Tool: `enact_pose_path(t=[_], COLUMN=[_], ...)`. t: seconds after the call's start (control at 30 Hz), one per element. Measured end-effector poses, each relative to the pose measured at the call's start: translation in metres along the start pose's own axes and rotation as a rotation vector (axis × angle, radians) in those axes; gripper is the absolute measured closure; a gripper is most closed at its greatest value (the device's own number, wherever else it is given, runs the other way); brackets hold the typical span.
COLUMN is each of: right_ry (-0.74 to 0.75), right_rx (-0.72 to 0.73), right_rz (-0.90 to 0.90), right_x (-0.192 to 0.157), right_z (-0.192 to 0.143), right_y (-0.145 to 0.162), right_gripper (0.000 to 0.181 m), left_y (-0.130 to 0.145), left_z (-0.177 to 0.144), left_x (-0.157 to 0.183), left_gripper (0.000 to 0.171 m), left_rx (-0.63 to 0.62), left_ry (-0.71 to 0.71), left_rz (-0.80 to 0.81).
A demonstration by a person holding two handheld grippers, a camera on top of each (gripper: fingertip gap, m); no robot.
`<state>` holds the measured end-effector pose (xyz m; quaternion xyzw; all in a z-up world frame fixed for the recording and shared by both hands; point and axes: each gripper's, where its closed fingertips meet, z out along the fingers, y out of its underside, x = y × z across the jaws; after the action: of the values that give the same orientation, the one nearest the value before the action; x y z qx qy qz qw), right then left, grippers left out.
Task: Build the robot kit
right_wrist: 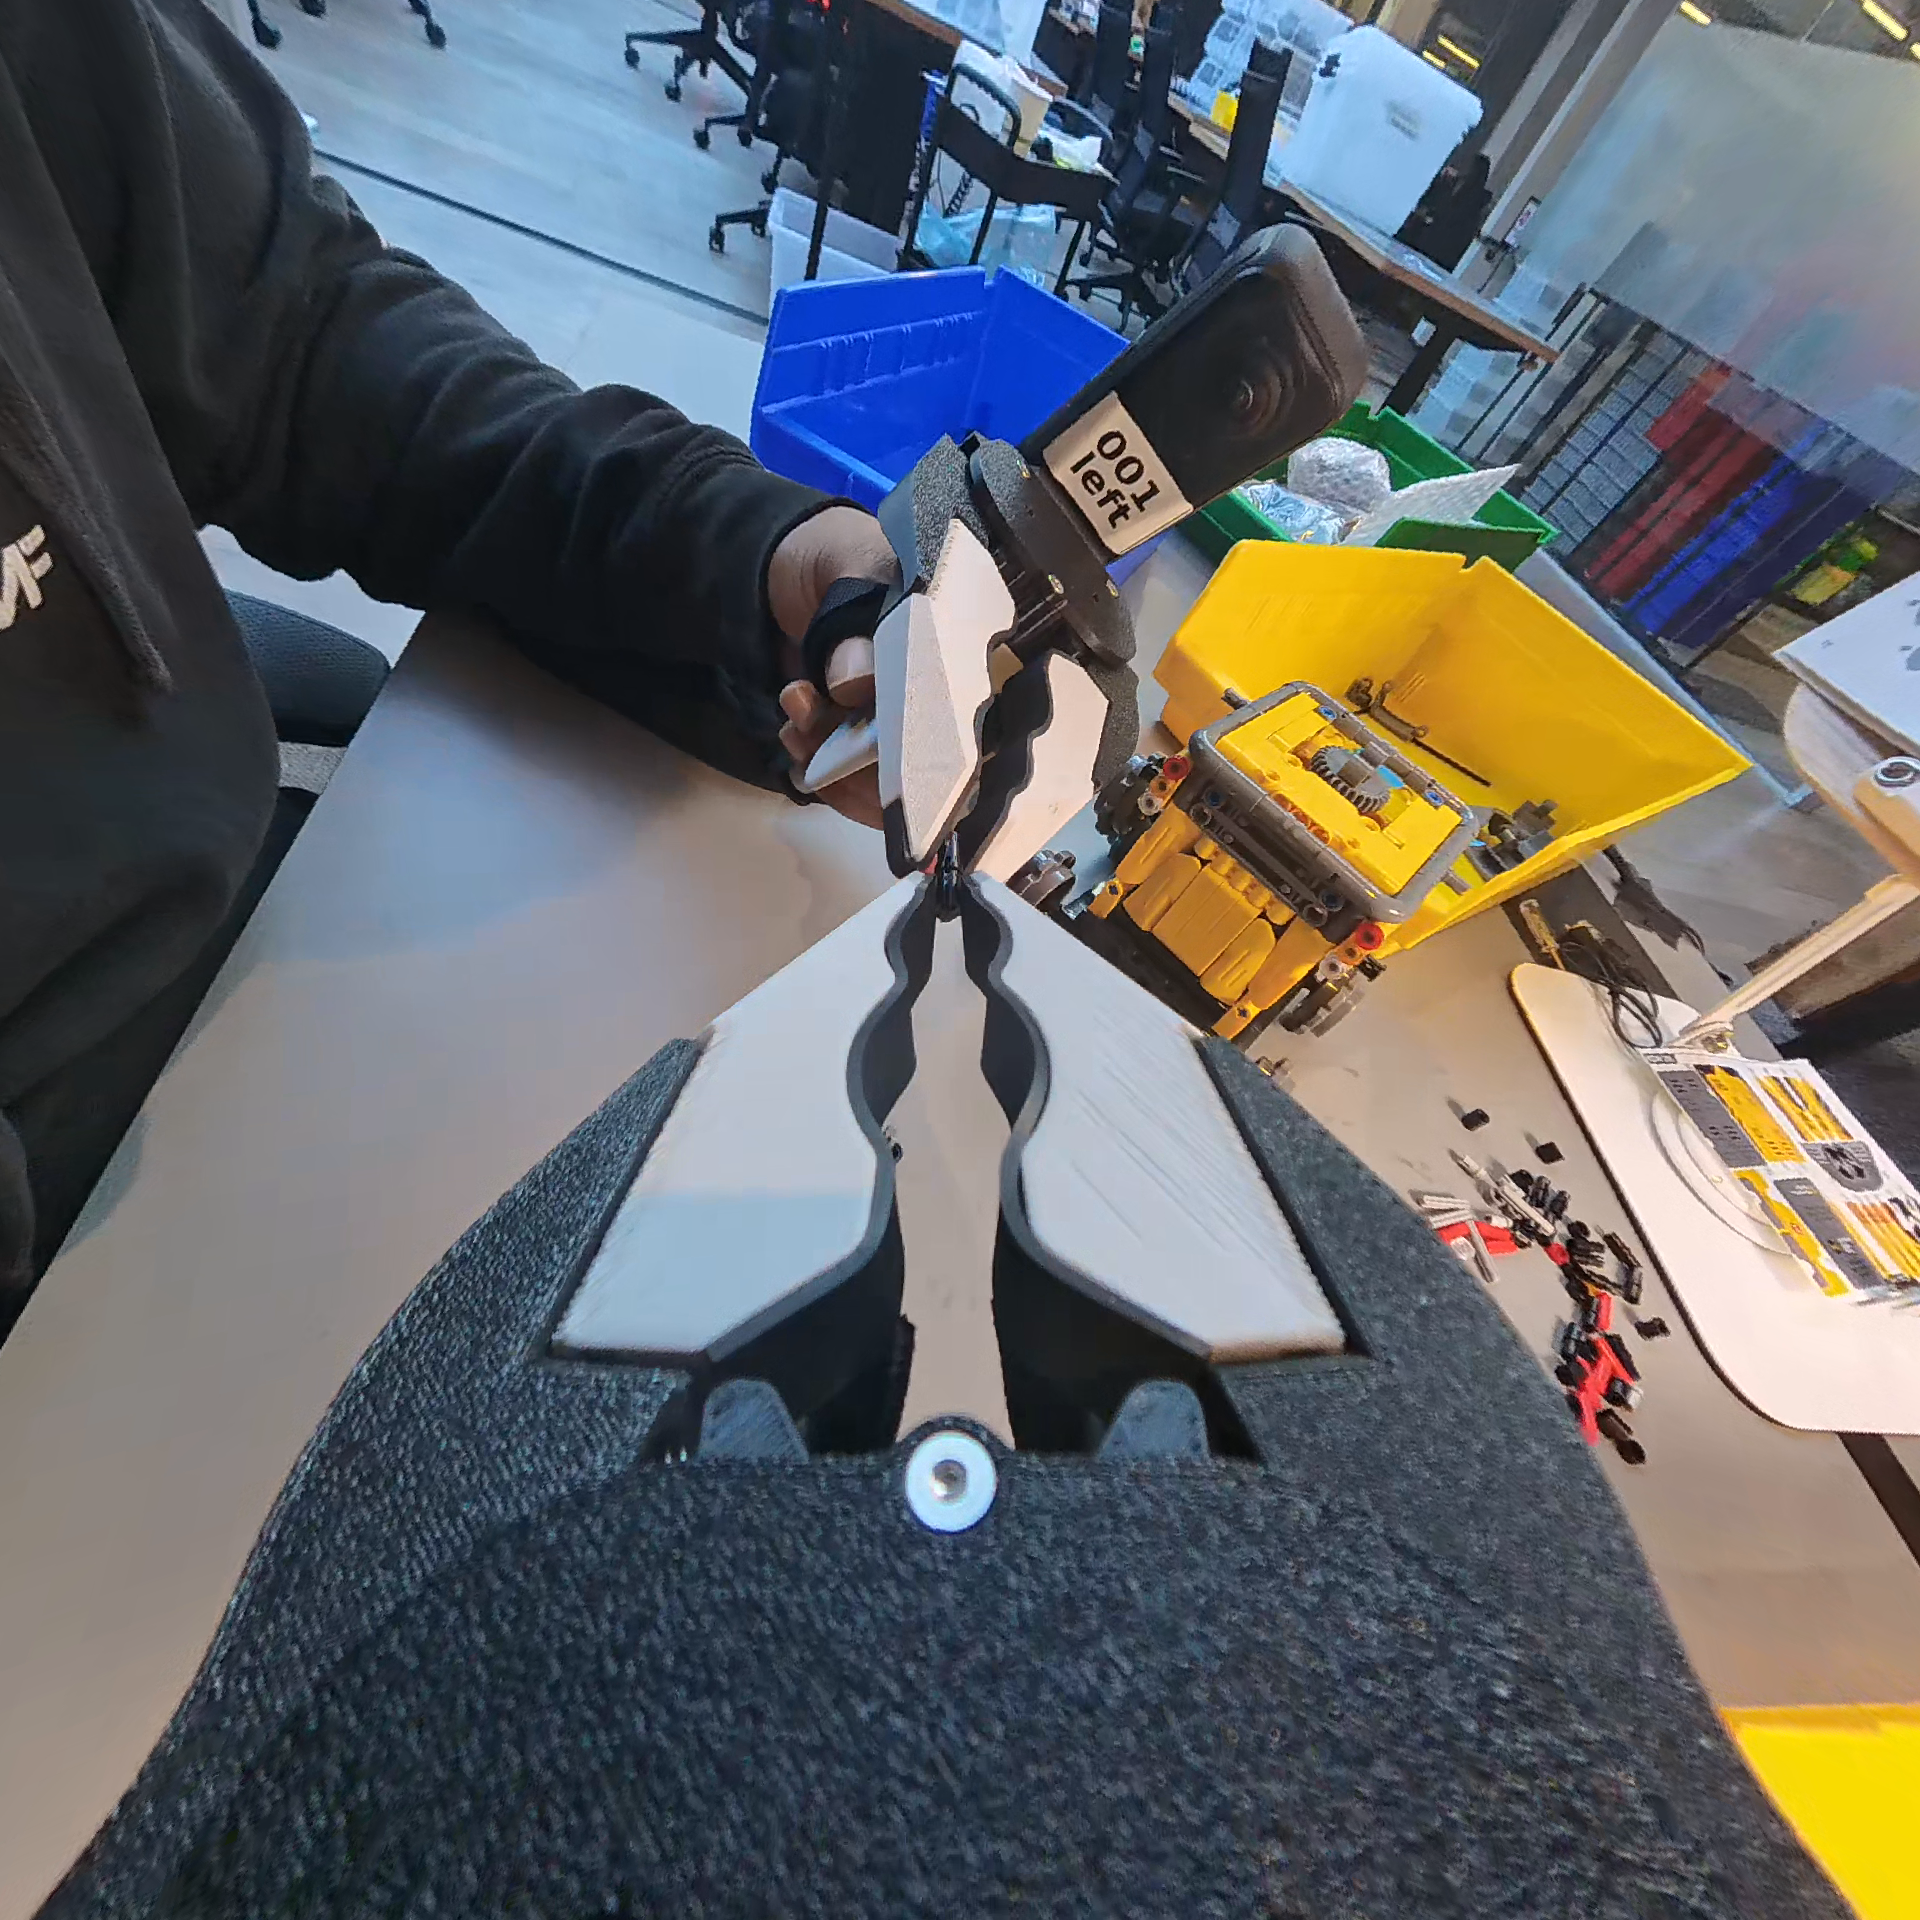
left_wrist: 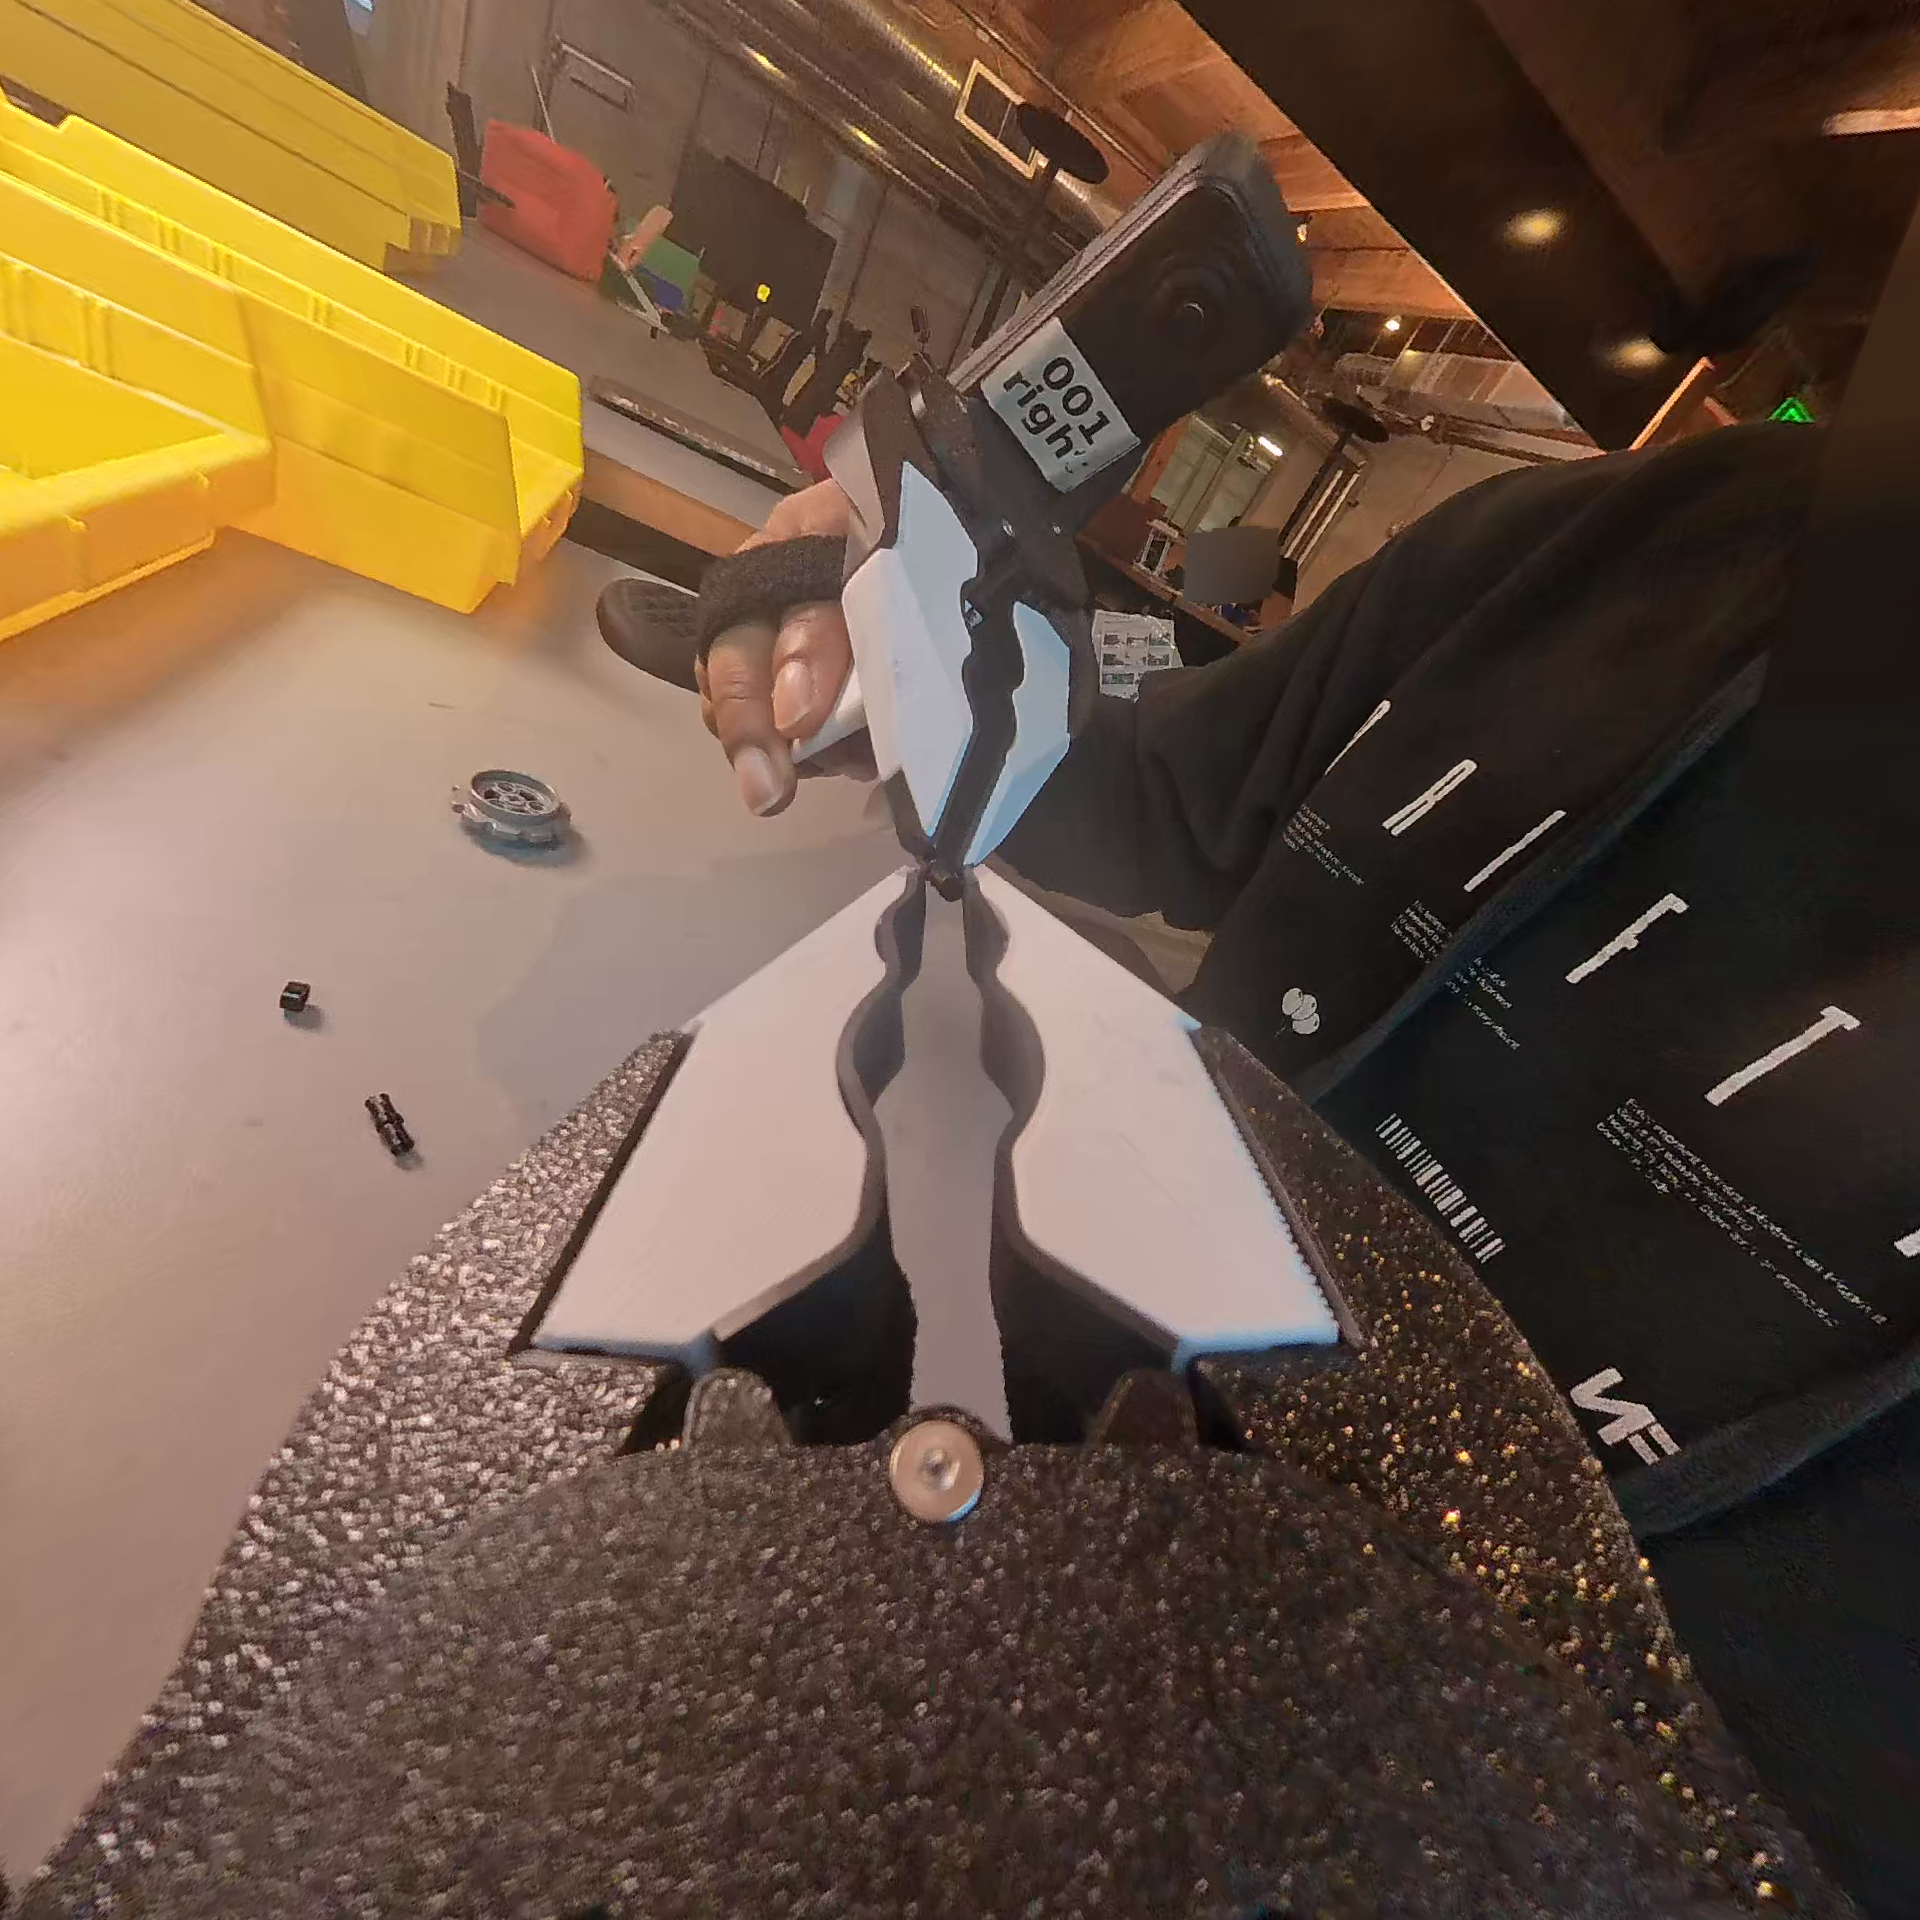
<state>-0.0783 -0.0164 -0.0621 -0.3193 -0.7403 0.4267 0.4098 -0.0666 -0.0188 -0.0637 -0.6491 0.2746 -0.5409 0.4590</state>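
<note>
My left gripper (left_wrist: 938, 885) and my right gripper (right_wrist: 945, 902) meet tip to tip above the grey table (left_wrist: 260, 831). Between the tips sits a small black pin (left_wrist: 948, 886), and both grippers are closed on it from opposite ends. In the left wrist view the right gripper (left_wrist: 940, 850) comes down from above, held by a hand (left_wrist: 774, 686). In the right wrist view the left gripper (right_wrist: 940, 864) comes down onto the same pin (right_wrist: 948, 883). Most of the pin is hidden between the fingers.
A grey round wheel part (left_wrist: 514, 810) and two small black pieces (left_wrist: 298, 997) (left_wrist: 390, 1122) lie on the table. Yellow bins (left_wrist: 312, 416) stand far left. A yellow brick vehicle (right_wrist: 1299, 852), yellow bin (right_wrist: 1455, 665), blue bin (right_wrist: 914, 364), loose pins (right_wrist: 1558, 1268) and a booklet (right_wrist: 1787, 1164) are to the right. Less than 4 cm separates the two grippers' tips.
</note>
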Motion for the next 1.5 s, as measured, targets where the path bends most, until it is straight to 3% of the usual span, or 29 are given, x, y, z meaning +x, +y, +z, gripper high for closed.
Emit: enact_pose_path(t=[0.63, 1.23, 1.5], right_ry=[0.005, 0.034, 0.006], right_rx=[0.007, 0.097, 0.137], right_rz=[0.034, 0.093, 0.066], right_x=[-0.002, 0.006, 0.0], right_z=[0.001, 0.001, 0.0], right_y=[0.008, 0.001, -0.005], right_gripper=[0.177, 0.176, 0.176], left_y=[0.007, -0.002, -0.003], left_z=[0.001, -0.003, -0.003], left_x=[-0.004, -0.004, 0.004], left_gripper=[0.166, 0.167, 0.168], left_rx=[-0.016, 0.043, 0.056], left_ry=[0.011, 0.014, 0.094], left_rz=[-0.047, -0.048, -0.096])
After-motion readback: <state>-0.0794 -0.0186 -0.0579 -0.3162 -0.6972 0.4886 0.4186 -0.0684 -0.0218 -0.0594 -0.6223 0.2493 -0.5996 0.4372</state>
